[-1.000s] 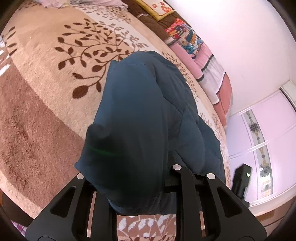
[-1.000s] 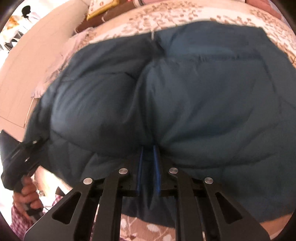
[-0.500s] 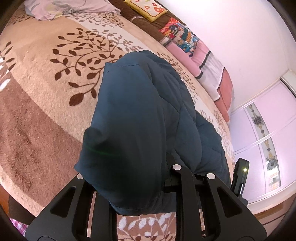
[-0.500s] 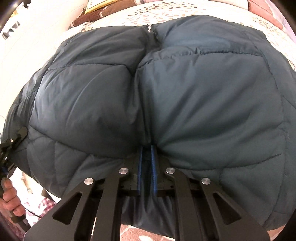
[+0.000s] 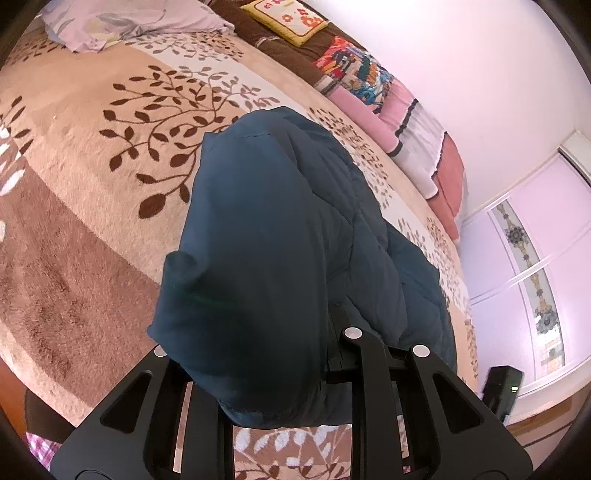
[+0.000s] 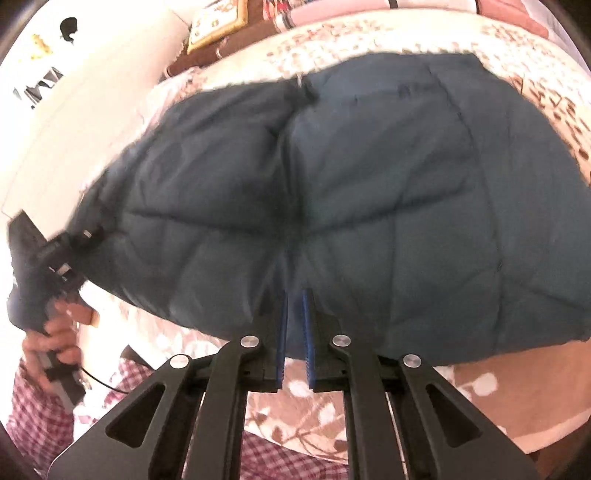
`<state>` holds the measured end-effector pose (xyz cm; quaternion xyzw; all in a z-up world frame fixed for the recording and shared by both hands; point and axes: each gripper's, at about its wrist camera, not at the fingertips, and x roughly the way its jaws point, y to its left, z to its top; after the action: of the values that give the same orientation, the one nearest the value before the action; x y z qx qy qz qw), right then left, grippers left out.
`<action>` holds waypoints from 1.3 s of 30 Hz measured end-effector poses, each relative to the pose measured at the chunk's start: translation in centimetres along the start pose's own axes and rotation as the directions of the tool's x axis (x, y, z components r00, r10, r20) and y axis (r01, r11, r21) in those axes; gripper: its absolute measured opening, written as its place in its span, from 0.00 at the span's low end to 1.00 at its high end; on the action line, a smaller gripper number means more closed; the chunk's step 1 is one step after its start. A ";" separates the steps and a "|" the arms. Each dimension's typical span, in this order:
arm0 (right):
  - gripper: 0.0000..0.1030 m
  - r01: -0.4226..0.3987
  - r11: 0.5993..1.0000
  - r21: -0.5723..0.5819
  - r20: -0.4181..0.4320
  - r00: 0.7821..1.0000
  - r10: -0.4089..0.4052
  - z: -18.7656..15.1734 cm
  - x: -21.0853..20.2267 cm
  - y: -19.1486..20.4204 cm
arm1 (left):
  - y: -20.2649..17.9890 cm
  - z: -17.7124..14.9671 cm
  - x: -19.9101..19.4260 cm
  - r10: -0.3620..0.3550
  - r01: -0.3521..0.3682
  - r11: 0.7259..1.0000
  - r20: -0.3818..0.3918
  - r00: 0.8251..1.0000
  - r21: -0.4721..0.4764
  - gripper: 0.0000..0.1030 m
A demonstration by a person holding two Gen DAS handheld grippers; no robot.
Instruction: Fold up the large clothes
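Observation:
A dark teal quilted jacket (image 5: 295, 229) is held up over the bed's leaf-patterned blanket (image 5: 92, 166). My left gripper (image 5: 306, 354) is shut on the jacket's near edge; the fabric drapes over its fingers and hides the tips. In the right wrist view the jacket (image 6: 351, 192) fills the middle, with its zipper line running down to my right gripper (image 6: 294, 302). The blue pads (image 6: 283, 332) are close together with a fold of the jacket's hem between them. The left gripper (image 6: 62, 251) shows at the far left of that view, gripping the jacket's corner.
Pillows lie along the far side of the bed: a lilac one (image 5: 129, 26), a yellow one (image 5: 288, 18), a colourful one (image 5: 354, 70). A pink and white folded blanket (image 5: 424, 147) lies by the wall. Wardrobe doors (image 5: 535, 258) stand to the right.
Both grippers keep hold of the jacket. In the right wrist view the jacket has dropped away and lies lower and farther, with more bed showing. The left view has tilted slightly toward the pillows.

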<state>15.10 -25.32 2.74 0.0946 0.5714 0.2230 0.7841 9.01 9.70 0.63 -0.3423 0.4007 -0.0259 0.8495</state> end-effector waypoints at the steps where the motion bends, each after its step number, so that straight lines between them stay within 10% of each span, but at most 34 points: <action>1: 0.09 -0.011 1.000 0.008 -0.010 1.000 0.011 0.0 0.7 -0.1 | -0.3 0.0 -0.2 0.003 -0.003 1.000 0.002 1.000 0.011 0.20; 13: 0.03 -0.058 0.998 -0.026 -0.087 0.995 0.056 0.7 6.0 -0.5 | -11.3 -1.1 -2.9 0.019 -0.046 0.948 0.088 0.996 0.316 0.19; 20: 0.08 -0.221 0.974 0.055 0.094 0.972 0.215 0.3 -2.4 -4.4 | -20.7 -2.8 -2.8 -0.019 -0.054 0.852 0.134 0.991 0.521 0.19; 24: 0.08 -0.152 0.970 0.188 0.233 0.967 0.106 -0.5 -7.9 -12.4 | -24.6 -5.0 -1.5 -0.043 -0.040 0.800 0.123 0.992 0.599 0.19; 29: 0.03 -0.214 0.890 0.403 0.209 0.968 0.138 -2.2 -5.6 -21.3 | -29.3 -8.6 1.6 -0.055 0.004 0.709 0.049 0.997 0.705 0.19; 39: 0.03 -0.307 0.859 0.410 0.219 0.947 0.234 -2.3 -5.0 -22.8 | -34.3 -17.5 9.9 0.004 0.067 0.545 -0.083 0.997 0.836 0.23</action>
<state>17.20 -47.94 -2.97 0.3661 0.5223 0.1882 0.7469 11.33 -29.47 6.92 0.0981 0.3653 -0.2417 0.8936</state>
